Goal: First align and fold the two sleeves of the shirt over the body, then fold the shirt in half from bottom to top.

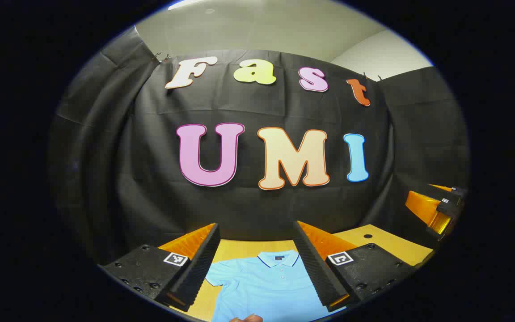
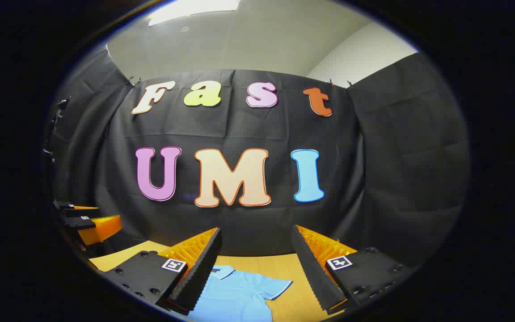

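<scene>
Left hand-held gripper (image 1: 256,264): jaws spread wide, nothing between them; held above the worktop, aimed level at the booth's back wall. In the right gripper view it shows at 9 o'clock (image 2: 88,221), well apart from the right one.

Right hand-held gripper (image 2: 256,268): jaws likewise wide apart, gripping nothing; held clear of the worktop, facing the wall. In the left gripper view it sits at 3 o'clock (image 1: 436,208).

Shirt (image 1: 268,286): light blue polo with a dark-edged collar and a short buttoned placket, lying flat on the worktop, front up, collar toward the wall. In the left gripper view it lies at 6 o'clock, seen between the spread fingers, one short sleeve out toward 8 o'clock. In the right gripper view (image 2: 235,293) it lies at 6 o'clock, collar next to the left-side finger, the other sleeve spread toward 5 o'clock. Both sleeves lie unfolded.

Worktop (image 1: 391,246): pale wood, with a small dark hole near its 4 o'clock corner in the left gripper view.

Hand (image 1: 246,318): a small part shows at the bottom edge, at 6 o'clock, over the shirt's lower part.

Containers: cannot tell of any.
</scene>
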`<state>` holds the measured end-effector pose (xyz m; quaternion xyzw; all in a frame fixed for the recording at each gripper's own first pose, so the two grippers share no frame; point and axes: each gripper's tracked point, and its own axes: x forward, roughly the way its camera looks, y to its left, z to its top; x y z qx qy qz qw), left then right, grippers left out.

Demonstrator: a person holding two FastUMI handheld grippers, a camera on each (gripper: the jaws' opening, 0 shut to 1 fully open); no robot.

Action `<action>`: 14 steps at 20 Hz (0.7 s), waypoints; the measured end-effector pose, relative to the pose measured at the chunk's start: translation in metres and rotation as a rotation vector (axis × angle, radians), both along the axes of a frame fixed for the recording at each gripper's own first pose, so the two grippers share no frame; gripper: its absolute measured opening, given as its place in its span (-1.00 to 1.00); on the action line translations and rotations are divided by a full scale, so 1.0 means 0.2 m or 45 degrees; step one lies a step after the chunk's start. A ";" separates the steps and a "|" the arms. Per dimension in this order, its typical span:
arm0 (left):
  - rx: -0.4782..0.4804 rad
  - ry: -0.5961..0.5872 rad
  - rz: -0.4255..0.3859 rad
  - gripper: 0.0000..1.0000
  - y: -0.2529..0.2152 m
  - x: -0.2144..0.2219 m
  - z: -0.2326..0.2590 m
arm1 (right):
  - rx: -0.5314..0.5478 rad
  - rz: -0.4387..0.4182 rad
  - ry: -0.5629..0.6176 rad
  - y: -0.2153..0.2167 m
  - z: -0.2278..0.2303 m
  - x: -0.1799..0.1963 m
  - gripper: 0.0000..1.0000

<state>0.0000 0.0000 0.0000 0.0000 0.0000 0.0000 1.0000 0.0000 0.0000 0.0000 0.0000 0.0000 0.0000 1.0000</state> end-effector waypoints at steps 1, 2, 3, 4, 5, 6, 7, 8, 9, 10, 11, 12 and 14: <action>-0.001 0.005 0.005 0.93 0.01 0.00 -0.01 | -0.007 0.003 -0.001 0.01 0.00 0.01 0.96; 0.000 0.011 0.013 0.93 0.03 0.01 -0.02 | -0.014 0.007 0.003 0.01 -0.01 0.02 0.96; 0.001 0.015 0.020 0.93 0.04 0.02 -0.03 | -0.020 0.008 0.008 0.01 -0.02 0.03 0.96; -0.003 0.021 0.025 0.93 0.05 0.02 -0.03 | -0.022 0.007 0.013 0.01 -0.03 0.04 0.96; -0.012 0.023 0.027 0.93 0.05 0.03 -0.03 | -0.022 0.006 0.019 0.01 -0.04 0.05 0.96; -0.018 0.019 0.029 0.94 0.06 0.04 -0.03 | -0.022 0.003 0.023 0.01 -0.05 0.06 0.96; -0.017 0.016 0.029 0.94 0.06 0.05 -0.02 | -0.023 0.001 0.026 0.01 -0.06 0.07 0.96; -0.009 0.015 0.032 0.96 0.06 0.05 -0.03 | -0.024 -0.001 0.025 0.01 -0.06 0.07 0.96; 0.000 0.015 0.034 0.94 0.07 0.06 -0.03 | -0.024 -0.002 0.025 0.00 -0.06 0.08 0.96; 0.005 0.019 0.032 0.94 0.06 0.06 -0.03 | -0.025 -0.002 0.027 0.00 -0.06 0.09 0.96; 0.005 0.023 0.029 0.93 0.06 0.07 -0.03 | -0.025 -0.006 0.029 0.00 -0.07 0.09 0.96; 0.005 0.027 0.025 0.93 0.05 0.07 -0.04 | -0.023 -0.005 0.032 0.00 -0.07 0.10 0.96; 0.007 0.020 0.019 0.94 0.04 0.09 -0.03 | -0.026 -0.007 0.032 0.00 -0.08 0.11 0.96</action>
